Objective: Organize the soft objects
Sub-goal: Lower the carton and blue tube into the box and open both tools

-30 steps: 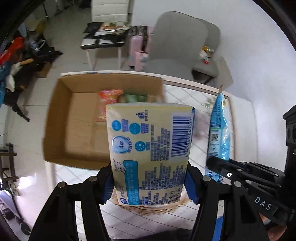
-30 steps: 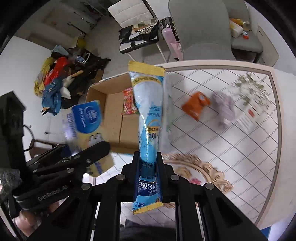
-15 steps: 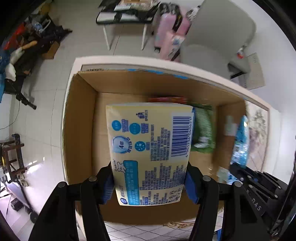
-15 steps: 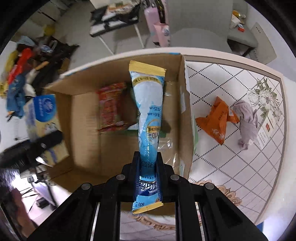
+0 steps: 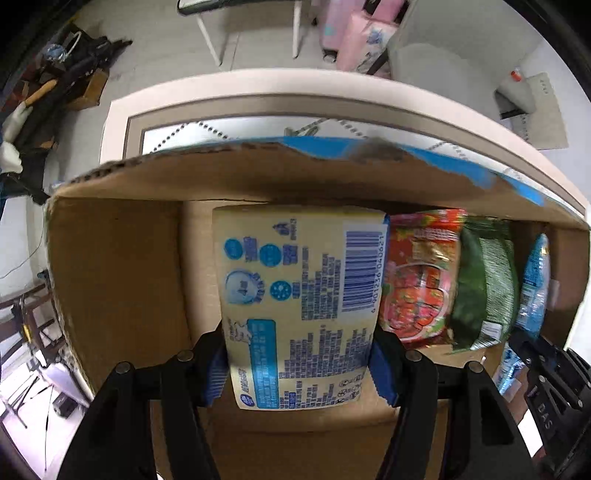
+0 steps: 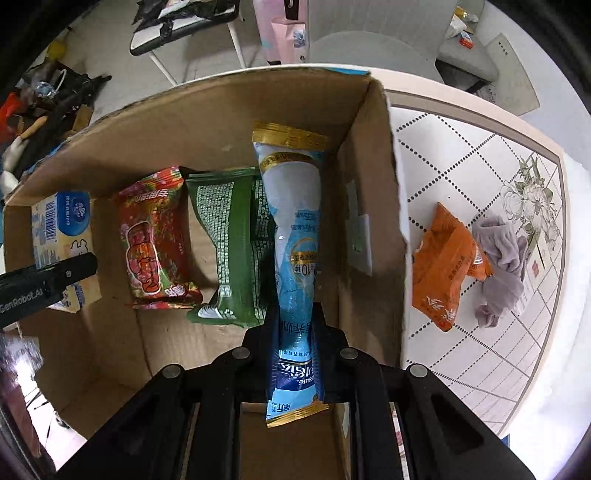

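Note:
My left gripper [image 5: 299, 363] is shut on a yellow tissue pack [image 5: 299, 295] and holds it inside the open cardboard box [image 5: 118, 280], at its left end. My right gripper [image 6: 295, 332] is shut on a long blue packet [image 6: 293, 236] and holds it inside the same box [image 6: 373, 206], near its right wall. A red snack bag [image 6: 155, 240] and a green bag [image 6: 231, 247] lie on the box floor between the two held items. The tissue pack also shows in the right wrist view [image 6: 61, 236], and the blue packet in the left wrist view [image 5: 533, 280].
An orange pouch [image 6: 445, 258] and a grey cloth [image 6: 500, 254] lie on the tiled table top [image 6: 461, 155] right of the box. Chairs, a pink bag [image 6: 282, 29] and floor clutter stand beyond the table's far edge.
Both grippers moved forward and down into the box with their items. The tissue pack now sits near the far wall, and the blue packet lies beside the green bag.

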Tool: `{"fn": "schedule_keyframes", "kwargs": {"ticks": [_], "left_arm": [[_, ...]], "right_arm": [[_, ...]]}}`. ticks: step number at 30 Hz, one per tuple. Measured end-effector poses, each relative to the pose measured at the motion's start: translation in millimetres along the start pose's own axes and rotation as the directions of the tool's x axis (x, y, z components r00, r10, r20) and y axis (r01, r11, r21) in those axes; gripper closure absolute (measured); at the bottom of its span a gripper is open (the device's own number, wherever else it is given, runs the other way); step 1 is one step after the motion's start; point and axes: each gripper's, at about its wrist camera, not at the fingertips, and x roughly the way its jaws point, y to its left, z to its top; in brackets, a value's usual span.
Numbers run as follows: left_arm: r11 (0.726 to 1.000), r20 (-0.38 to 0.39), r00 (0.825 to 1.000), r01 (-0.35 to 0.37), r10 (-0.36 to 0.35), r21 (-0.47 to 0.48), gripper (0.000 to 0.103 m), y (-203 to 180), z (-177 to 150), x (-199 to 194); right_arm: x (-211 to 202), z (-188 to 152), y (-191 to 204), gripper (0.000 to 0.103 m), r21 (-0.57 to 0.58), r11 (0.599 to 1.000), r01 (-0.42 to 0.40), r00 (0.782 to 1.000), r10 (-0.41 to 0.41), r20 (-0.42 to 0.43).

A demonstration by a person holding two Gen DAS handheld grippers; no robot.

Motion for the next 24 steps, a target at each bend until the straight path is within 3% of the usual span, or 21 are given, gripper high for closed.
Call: {"fn": "schedule_keyframes", "kwargs": {"ticks": [3,7,13,18,24], "left_arm": [[0.999,0.003,1.000,-0.017,0.017,-0.031,0.041,4,1,-5],[0.999,0.024,1.000,-0.008,0.009,-0.041,0.041,4,-1,-20],[0.999,0.078,0.997,0.013,-0.010,-0.034,0.041,5,-22,-48],[0.999,0.126,0.991,0.043,-0.041,-0.014,0.041,7,-49,-72],[0.999,0.186,0.981,0.044,-0.044,0.004,0.041,4,-83,-92]], "right_arm": [[0,6,1,0.083,0.005,1.000,-0.006,1.000,0.006,-0.010],[-11,10,-2,0.055,0.016,1.000,-0.013,1.000,0.013,0.013],[-32,4,-1,0.033,0.001,0.999,-0.054,0.998,0.054,0.023],[-51,-21,8,0.027,-0.038,0.997,-0.073,0.996,0.074,0.042],[-70,-56,15,0.027,-0.068,0.994,-0.089,0.993,0.093,0.066]]}}
